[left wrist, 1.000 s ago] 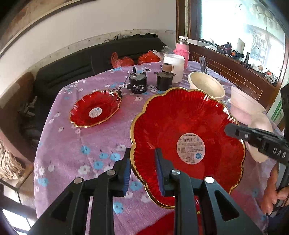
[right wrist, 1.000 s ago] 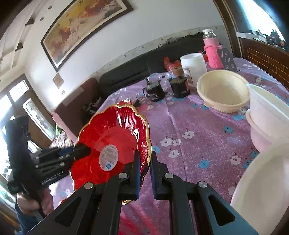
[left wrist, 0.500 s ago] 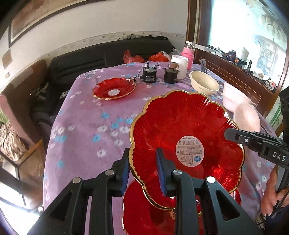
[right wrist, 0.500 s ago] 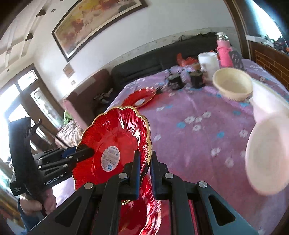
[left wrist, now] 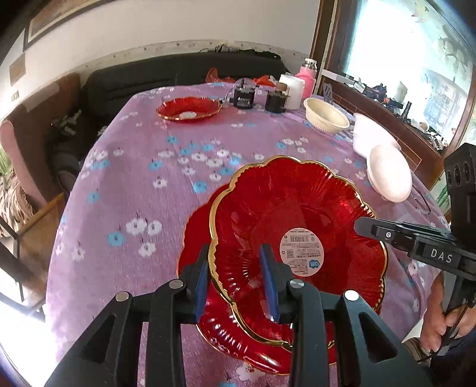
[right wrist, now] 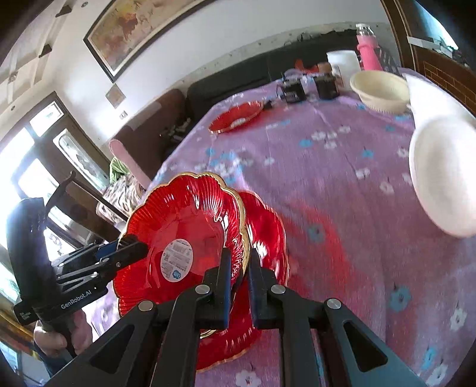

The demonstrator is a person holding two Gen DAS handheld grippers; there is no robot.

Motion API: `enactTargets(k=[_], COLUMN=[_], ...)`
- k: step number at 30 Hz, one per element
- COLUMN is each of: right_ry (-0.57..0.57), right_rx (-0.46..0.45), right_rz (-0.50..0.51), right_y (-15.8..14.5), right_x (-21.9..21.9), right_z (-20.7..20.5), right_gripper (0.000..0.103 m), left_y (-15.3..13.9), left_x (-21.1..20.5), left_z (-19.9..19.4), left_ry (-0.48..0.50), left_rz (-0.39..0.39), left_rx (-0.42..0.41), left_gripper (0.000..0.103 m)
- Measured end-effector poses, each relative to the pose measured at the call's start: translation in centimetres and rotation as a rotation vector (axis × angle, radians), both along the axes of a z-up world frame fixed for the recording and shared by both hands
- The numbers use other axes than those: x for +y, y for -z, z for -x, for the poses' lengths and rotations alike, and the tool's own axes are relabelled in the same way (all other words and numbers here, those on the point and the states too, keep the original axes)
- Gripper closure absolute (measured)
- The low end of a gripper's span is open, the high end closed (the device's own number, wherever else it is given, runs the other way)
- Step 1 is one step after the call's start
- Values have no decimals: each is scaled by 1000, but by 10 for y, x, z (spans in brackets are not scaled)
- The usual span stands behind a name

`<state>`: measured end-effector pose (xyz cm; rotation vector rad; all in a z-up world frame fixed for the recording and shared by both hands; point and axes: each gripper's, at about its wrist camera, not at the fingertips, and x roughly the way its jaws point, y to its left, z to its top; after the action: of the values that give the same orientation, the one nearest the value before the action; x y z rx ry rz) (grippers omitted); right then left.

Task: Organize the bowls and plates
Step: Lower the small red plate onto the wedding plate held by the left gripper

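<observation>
While the right gripper [right wrist: 239, 278] pinches the near rim of the upper red plate [left wrist: 297, 238], the left gripper's [left wrist: 236, 285] fingers are spreading around its opposite rim. It tilts over a second red plate [right wrist: 267, 226]. Cream bowl [left wrist: 325, 114], white bowls [left wrist: 386, 175] and a third red plate [left wrist: 190, 108] sit beyond on the surface [left wrist: 134, 178]; only the right view shows a painting [right wrist: 134, 26].

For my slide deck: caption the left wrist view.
Left gripper opening around the rim of a red scalloped plate above a second red plate.
</observation>
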<state>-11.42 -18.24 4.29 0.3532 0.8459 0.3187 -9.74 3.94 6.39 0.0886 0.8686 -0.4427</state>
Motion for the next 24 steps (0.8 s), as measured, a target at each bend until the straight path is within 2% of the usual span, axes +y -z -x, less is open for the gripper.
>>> enactTargets(k=[8, 17, 21, 24], right_ry=[-9, -15, -18, -18], right_rx=[38, 15, 2, -4], right_rz=[55, 209, 305, 341], right_y=[14, 12, 10, 10], right_x=[10, 28, 39, 42], right_z=[-4, -3, -2, -3], right_gripper=[92, 89, 85, 84], left_y=[14, 22, 24, 24], left_x=[-3, -9, -14, -17], left_z=[-8, -10, -7, -6], left_ry=[-21, -24, -8, 3], left_rz=[-45, -96, -116, -132], left_rx=[28, 21, 18, 21], left_gripper=[73, 73, 63, 59])
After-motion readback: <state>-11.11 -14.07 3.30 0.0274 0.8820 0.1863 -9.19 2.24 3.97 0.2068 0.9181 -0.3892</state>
